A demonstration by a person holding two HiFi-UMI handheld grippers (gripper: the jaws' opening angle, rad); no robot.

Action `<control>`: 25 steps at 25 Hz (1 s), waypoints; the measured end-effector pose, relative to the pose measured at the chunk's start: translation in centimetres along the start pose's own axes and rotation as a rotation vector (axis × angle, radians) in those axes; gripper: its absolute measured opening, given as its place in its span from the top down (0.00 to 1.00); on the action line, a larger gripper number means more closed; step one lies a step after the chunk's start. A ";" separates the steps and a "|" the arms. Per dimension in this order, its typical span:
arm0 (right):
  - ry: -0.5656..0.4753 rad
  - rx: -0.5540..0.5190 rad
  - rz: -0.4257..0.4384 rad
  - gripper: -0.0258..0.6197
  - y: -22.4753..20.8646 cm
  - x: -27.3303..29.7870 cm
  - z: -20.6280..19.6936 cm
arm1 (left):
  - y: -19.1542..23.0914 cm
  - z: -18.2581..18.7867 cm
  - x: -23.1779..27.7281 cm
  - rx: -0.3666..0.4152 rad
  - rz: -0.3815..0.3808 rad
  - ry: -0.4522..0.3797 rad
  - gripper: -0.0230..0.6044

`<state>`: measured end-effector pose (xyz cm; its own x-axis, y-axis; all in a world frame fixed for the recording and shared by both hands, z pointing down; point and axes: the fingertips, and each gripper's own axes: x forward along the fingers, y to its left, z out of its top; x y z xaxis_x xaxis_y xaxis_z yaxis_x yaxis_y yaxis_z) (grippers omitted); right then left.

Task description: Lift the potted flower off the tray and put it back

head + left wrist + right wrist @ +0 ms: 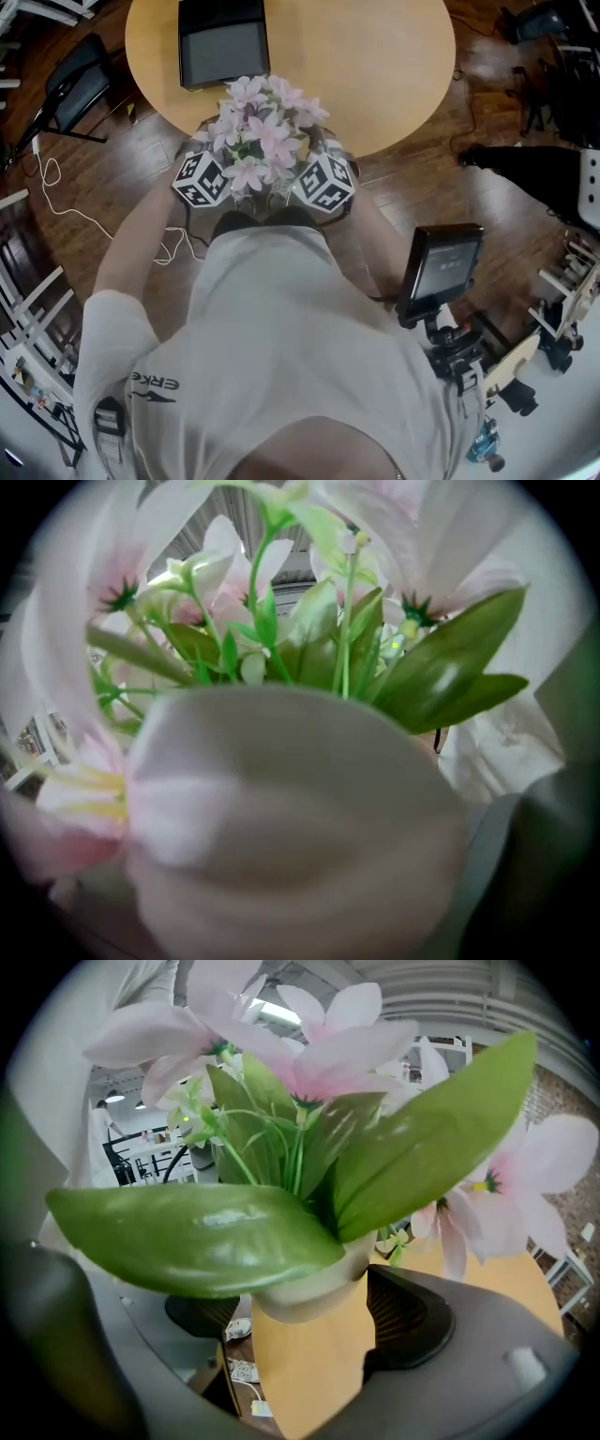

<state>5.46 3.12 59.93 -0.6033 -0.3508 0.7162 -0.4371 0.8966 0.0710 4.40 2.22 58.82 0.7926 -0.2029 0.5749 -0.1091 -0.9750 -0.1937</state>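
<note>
Petal (281, 827) masks left gripper (214, 183) jaws, state unreadable; right gripper (300, 1321) clamps upright potted flower (262, 136), tray (221, 13) straight ahead

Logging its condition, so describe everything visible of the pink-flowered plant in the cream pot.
The potted flower is a bunch of pale pink blooms with yellow stamens, thin stems and broad glossy green leaves, artificial-looking, in a small smooth cream pot. It stands upright near the round wooden table edge, flanked by the left gripper and the right gripper, whose ribbed pads clamp the pot. Petals fill the left gripper view.
</note>
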 end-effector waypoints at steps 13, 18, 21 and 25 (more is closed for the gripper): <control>0.049 0.051 -0.040 0.28 0.4 2.8 -2.4 | -0.5 -3.1 2.0 0.011 -0.052 0.016 0.13; 0.064 0.060 -0.056 0.29 0.3 2.8 -2.8 | -0.5 -3.3 2.4 0.012 -0.064 0.013 0.13; 0.070 0.067 -0.065 0.29 0.5 3.0 -3.1 | -0.7 -3.5 2.6 0.013 -0.072 0.013 0.13; 0.066 0.071 -0.076 0.29 0.5 3.2 -3.3 | -0.8 -3.7 2.7 0.024 -0.074 0.007 0.13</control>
<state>5.50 3.37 64.57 -0.5228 -0.3960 0.7549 -0.5272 0.8461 0.0787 4.43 2.09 63.49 0.7936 -0.1307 0.5943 -0.0357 -0.9850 -0.1689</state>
